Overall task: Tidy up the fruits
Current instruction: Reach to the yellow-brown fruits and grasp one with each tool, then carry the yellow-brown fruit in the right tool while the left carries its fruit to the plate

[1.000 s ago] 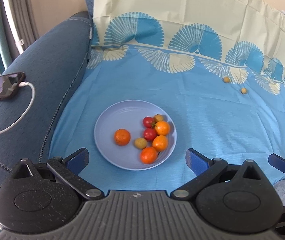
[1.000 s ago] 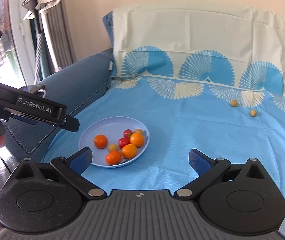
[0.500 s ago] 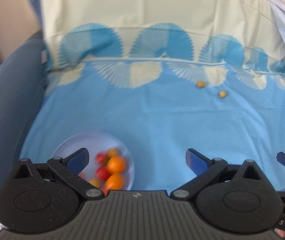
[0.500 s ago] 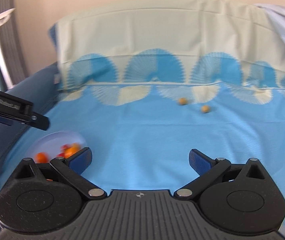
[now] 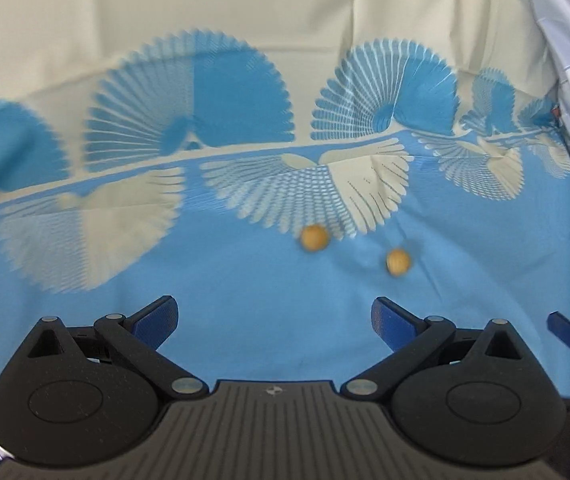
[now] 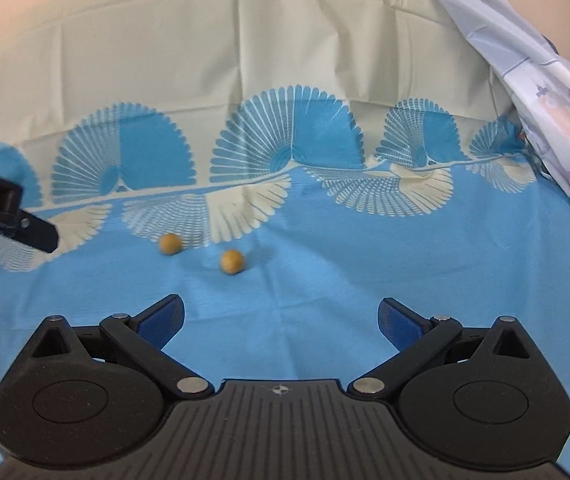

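Plate gone from both views, two yellow fruits (image 5: 314,237) ahead on blue sheet (image 5: 245,280), both jaws released, pale cloth (image 6: 545,80) right.

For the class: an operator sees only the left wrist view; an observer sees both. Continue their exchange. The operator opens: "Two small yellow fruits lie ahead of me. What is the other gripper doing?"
Observer: The right gripper is open, with nothing between its fingers.
Operator: Where are the fruits from its side?
Observer: Both lie ahead and to its left, the nearer yellow fruit closer to its centre line than the farther yellow fruit.
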Demonstrator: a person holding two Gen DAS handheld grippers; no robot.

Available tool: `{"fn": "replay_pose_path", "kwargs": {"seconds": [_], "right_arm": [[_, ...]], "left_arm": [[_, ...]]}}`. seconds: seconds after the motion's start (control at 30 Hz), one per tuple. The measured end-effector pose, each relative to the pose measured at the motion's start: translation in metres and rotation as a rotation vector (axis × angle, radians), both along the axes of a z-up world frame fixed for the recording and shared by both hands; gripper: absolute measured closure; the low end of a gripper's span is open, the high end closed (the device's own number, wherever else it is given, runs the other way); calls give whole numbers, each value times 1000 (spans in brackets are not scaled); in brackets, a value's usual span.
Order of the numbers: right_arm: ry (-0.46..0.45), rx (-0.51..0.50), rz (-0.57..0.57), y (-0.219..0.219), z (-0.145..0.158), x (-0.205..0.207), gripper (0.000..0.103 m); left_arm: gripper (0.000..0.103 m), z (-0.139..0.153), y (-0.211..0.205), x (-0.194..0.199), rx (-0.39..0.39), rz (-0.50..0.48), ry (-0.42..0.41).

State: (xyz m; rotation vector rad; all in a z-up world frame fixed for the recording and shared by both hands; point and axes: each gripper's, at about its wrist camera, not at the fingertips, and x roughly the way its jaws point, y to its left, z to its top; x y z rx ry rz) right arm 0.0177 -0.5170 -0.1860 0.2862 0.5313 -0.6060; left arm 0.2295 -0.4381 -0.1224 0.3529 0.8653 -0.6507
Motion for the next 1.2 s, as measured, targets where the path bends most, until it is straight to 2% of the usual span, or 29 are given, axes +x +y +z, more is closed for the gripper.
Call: {"fn": "replay_pose_path", "kwargs": {"seconds": [0.23,0.43,0.5,0.53,0.57,0.6,0.63,0.7,0.9,1.03,1.2], "right_arm": [[49,-11,107,-35,-43,89,1],[94,-34,150,-46,-66,125,2],[60,-28,166,-46,-67,122,9],[43,-30,179,-44,-66,120,28],[33,-40,187,-41,-64,117,53],[31,-43,192,-40,-63,116,60],[33,-44,186,-38,-62,115,71],[32,-37,175,-38,-60,114,77],[-4,40,122,-32,-36,90,78],[-38,63,121,-8,-9,53,78],[-70,82,154,44,31,-3,77]], "left_arm": [[0,-61,-64,62,39,-17,55],[1,-86,-85,80,92,-38,39],[17,-84,-82,78,60,-42,23],[40,-81,-79,76,39,-49,17],[69,-77,-76,73,26,-59,9],[74,-74,-75,72,16,-73,15],[74,-72,-73,71,9,-77,18],[75,-67,-69,64,-1,-96,0],[75,-37,-32,23,-17,-92,-20],[74,-12,19,-19,-29,-44,19],[74,26,97,-82,-29,-9,27]]}}
